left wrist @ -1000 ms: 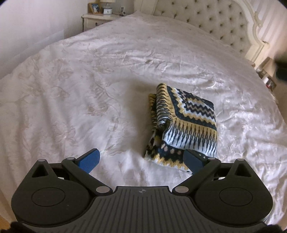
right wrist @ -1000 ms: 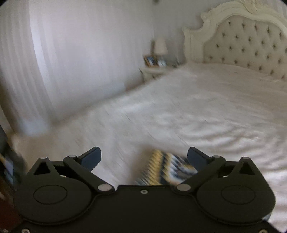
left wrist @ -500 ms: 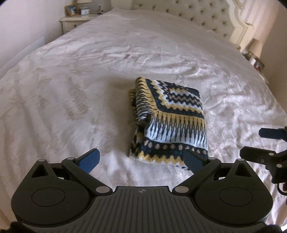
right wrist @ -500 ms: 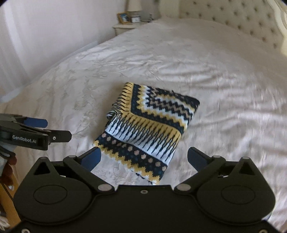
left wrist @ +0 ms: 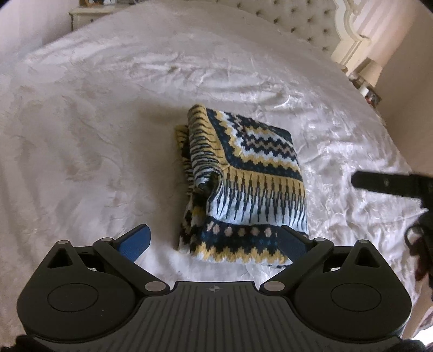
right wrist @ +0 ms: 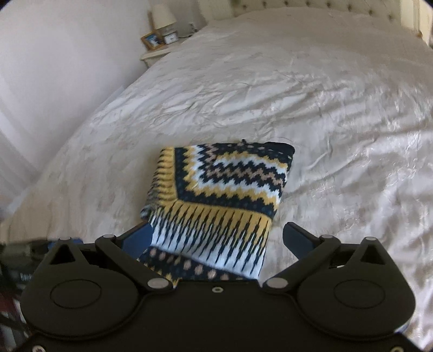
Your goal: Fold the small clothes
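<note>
- Lying folded into a compact rectangle near the middle of the bed (left wrist: pixel 108 135): 1 knitted garment (left wrist: pixel 249 173) in navy, yellow and white zigzag bands, apparently a small sweater.
- Looking largely done as a fold: layers stacked, far and right edges fairly square.
- Left to tidy, by the look of it: the left side, where an inner layer bulges and gapes open (left wrist: pixel 208 181) and a second edge pokes out beyond the top layer.
- Hovering at the garment's near edge with fingers spread wide apart and nothing between them: left gripper (left wrist: pixel 213 241), blue pad (left wrist: pixel 135 239) over bare bedspread, the other finger at the near right corner of the knit.
- Hanging low over the near end of the garment (right wrist: pixel 216 195), fingers likewise spread wide and clamped on nothing: right gripper (right wrist: pixel 216 238); contact with the cloth cannot be told.
- Showing as a dark bar at the right edge of the left wrist view: part of the right gripper, well apart from the knit.
- Standing around: tufted headboard (left wrist: pixel 297 24) at the far end, nightstand (right wrist: pixel 159 52) at the far left with a lamp (right wrist: pixel 162 16) and a framed picture (right wrist: pixel 151 40), more small items on the far right.
- Blocking nothing: only wrinkled bedspread surrounds the garment; no other clothes in view.
- Risking, in judgement: soft bedding and loose knit letting the stack slip if nudged.
</note>
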`<state>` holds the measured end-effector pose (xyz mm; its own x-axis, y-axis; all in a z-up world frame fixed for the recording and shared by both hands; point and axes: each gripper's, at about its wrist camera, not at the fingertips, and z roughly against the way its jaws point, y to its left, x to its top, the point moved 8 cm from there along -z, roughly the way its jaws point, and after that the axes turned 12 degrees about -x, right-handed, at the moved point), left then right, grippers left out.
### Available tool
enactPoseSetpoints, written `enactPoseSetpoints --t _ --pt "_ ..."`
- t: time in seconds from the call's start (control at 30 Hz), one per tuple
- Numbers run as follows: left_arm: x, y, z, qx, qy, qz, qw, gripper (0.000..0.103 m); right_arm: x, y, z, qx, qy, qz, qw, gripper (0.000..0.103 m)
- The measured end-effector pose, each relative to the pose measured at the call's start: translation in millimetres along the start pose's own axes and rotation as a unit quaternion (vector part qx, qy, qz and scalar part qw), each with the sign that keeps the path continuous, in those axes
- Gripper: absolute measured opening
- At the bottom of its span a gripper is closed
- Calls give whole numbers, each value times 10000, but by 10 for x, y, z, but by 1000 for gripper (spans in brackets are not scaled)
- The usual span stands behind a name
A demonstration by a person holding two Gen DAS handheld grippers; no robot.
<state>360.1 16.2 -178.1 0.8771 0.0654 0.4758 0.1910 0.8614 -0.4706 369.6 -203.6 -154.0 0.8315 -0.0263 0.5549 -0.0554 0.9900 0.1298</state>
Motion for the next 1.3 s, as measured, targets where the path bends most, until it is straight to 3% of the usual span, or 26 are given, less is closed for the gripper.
enactPoseSetpoints --t 0.33,0.5,0.67,0.83,0.87,0.9,0.93,0.97,1.07,1.3 --pt "139 262 -789 -141 538 -49 9984 102 285 -303 -948 109 385 -470 9981 102" --pt "103 396 -1187 -258 875 24 9958 102 331 -518 -1450 293 668 -1024 9921 102" --pt "148 393 -1433 -615 858 29 9944 102 288 -590 -1872 871 976 -1520 9797 103" --pt "221 374 -1491 -814 829 -41 9932 102 271 -470 -2075 1447 1081 -1613 9702 102" --pt "229 378 -1485 -791 849 28 9932 96 278 -453 -2082 1420 1138 -1641 9695 98" --pt "250 367 -1461 -821 852 53 9930 85 297 -451 -2067 1290 1148 -1656 9709 69" --pt "272 340 -1435 -941 854 29 9919 53 316 -450 -2036 1144 1133 -1594 9740 54" --pt "296 300 -1408 -1060 862 20 9906 42 340 -432 -1966 1031 1073 -1460 9780 52" --pt "324 147 -1265 -1143 798 -118 9902 39 418 -347 -1682 985 878 -1267 9831 48" --pt "200 -357 -677 -1399 510 -344 9883 39 325 -385 -732 1122 509 -1680 9781 48"
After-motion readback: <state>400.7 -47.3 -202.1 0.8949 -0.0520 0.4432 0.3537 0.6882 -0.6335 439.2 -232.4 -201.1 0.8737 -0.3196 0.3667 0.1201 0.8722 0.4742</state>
